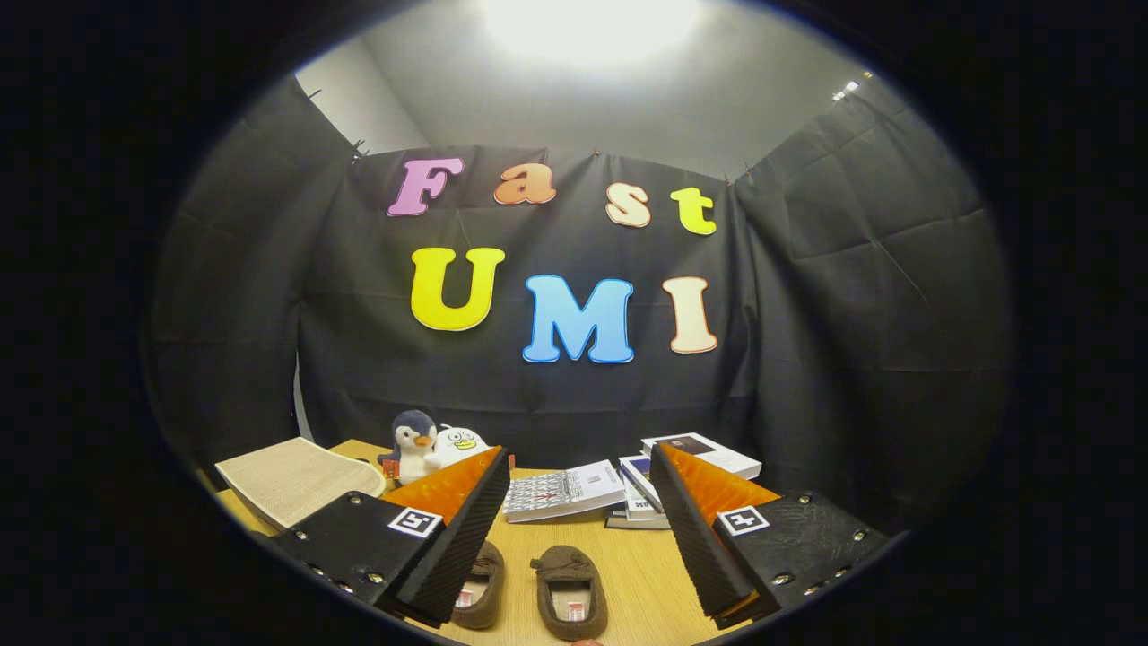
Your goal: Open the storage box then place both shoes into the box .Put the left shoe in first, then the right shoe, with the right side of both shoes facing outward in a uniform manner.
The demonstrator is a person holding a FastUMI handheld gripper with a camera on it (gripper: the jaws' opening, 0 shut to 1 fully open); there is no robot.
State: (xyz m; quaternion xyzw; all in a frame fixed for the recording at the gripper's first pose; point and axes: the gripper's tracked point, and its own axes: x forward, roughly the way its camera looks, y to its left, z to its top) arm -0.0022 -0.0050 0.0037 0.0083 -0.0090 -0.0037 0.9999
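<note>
Gripper (578, 529) was held above the wooden bench (628, 574), looking forward toward the back wall cloth. Fingers (457, 529) were spread wide apart and grasped nothing.

Two brown slippers lay on the bench low between the fingers, side by side, toes pointing away toward the wall. The left-hand slipper (480, 583) was partly hidden under the left finger; only its opening and inner side showed. The right-hand slipper (569, 590) lay in the open gap between the fingers, apart from both, its opening facing up with a small label visible inside. The two shoes were near each other but not touching.

Storage box: a beige ribbed panel (291, 478) lay tilted at the far left of the bench, beyond the left finger; could not tell whether it was the box, its lid, or something else.

Beyond the fingers: a penguin plush (411, 446) stood upright beside a white plush toy (459, 442), the two touching, just behind the left fingertip. An open booklet (565, 492) lay at mid-bench ahead of the slippers. A stack of books (704, 455) sat behind the right fingertip, near the cloth.
</note>
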